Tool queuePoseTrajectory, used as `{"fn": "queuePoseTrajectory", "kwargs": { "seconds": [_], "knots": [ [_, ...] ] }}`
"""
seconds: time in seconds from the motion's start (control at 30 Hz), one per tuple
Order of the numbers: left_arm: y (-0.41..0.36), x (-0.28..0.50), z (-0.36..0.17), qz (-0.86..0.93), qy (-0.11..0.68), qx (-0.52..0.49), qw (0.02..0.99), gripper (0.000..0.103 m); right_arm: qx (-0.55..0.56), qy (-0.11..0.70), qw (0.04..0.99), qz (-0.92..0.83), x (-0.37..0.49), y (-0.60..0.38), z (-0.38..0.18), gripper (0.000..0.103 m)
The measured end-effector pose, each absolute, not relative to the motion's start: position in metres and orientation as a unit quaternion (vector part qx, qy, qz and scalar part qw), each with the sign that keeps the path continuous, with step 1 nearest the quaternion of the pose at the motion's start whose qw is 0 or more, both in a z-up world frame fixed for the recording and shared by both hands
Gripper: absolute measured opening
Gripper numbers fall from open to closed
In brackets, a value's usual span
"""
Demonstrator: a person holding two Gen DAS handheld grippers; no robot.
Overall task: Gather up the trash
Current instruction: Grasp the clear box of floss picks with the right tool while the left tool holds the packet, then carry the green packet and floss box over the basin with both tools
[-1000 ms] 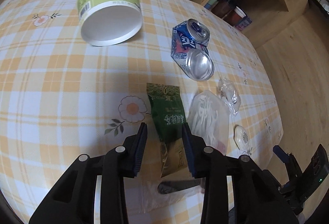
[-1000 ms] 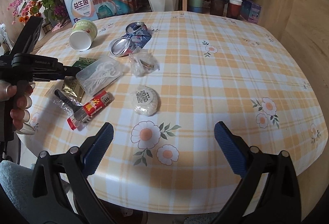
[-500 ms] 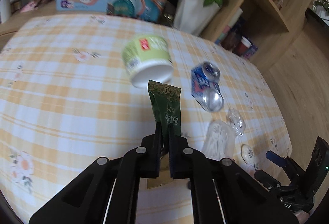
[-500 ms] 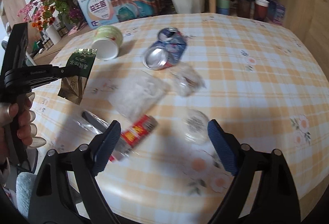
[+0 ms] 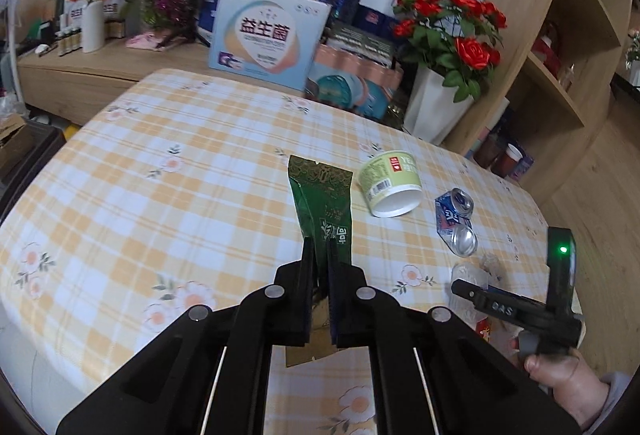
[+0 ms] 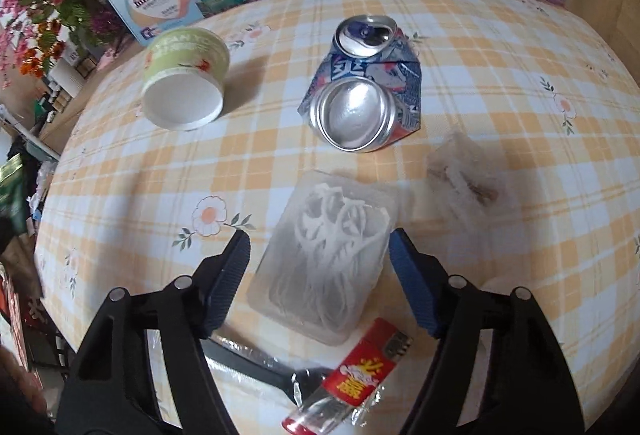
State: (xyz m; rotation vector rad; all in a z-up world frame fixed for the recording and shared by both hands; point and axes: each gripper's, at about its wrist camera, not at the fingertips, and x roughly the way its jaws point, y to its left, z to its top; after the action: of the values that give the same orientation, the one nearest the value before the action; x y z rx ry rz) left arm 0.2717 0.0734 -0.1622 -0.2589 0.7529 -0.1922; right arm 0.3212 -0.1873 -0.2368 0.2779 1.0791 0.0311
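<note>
Left hand-held gripper (image 5: 320,259): clenched on the green foil sachet (image 5: 322,203). The sachet stands up out of the jaws, clear of the surface (image 5: 160,195), its torn top edge pointing away from us toward the far side. We take it as picked and waiting for disposal; no bin is in either view.

Right hand-held gripper (image 6: 320,275): released, jaws apart but having just been closing in. The clear plastic tray (image 6: 324,259) with pale shredded contents lies on the surface between the two blue pads (image 6: 228,275); neither pad touches it.

Relation that matters: the tray lies directly ahead of and below the right hand-held gripper, centred in the gap. Its long axis runs near-to-far, tilted slightly to the right at the far end, so roughly along the fingers. The jaws therefore span its short width, which we judge the correct side to squeeze. The right hand is plainly the nearer one; the left is occupied.

Neighbours: a red lighter (image 6: 360,371) in crinkled clear wrap lies just beside the tray's near end; a crushed blue can (image 6: 364,91) lies beyond the far end; a green paper cup (image 6: 184,79) lies on its side at far left; a crumpled clear wrapper (image 6: 464,175) lies to the right.

Risk, our judgement: thin tray walls may buckle.
</note>
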Motion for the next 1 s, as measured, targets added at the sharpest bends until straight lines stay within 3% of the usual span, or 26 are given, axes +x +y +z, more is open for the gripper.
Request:
{"fn": "queuePoseTrajectory", "kwargs": {
  "seconds": [0.1,0.33,1.0],
  "knots": [
    [0.083,0.257,-0.159,-0.089,0.360,-0.129,0.920,0.006,0.101,0.523,0.846,0.005,0.329,-0.180,-0.240,0.071],
    [0.091,0.223,-0.154,-0.093,0.347,-0.143,0.922,0.006,0.064,0.517,0.853,0.021,0.323,-0.178,-0.230,0.055],
    [0.076,0.145,-0.120,-0.123,0.335,-0.133,0.925,0.006,0.102,0.386,0.910,0.109,0.215,-0.175,-0.138,0.055]
  ]
}}
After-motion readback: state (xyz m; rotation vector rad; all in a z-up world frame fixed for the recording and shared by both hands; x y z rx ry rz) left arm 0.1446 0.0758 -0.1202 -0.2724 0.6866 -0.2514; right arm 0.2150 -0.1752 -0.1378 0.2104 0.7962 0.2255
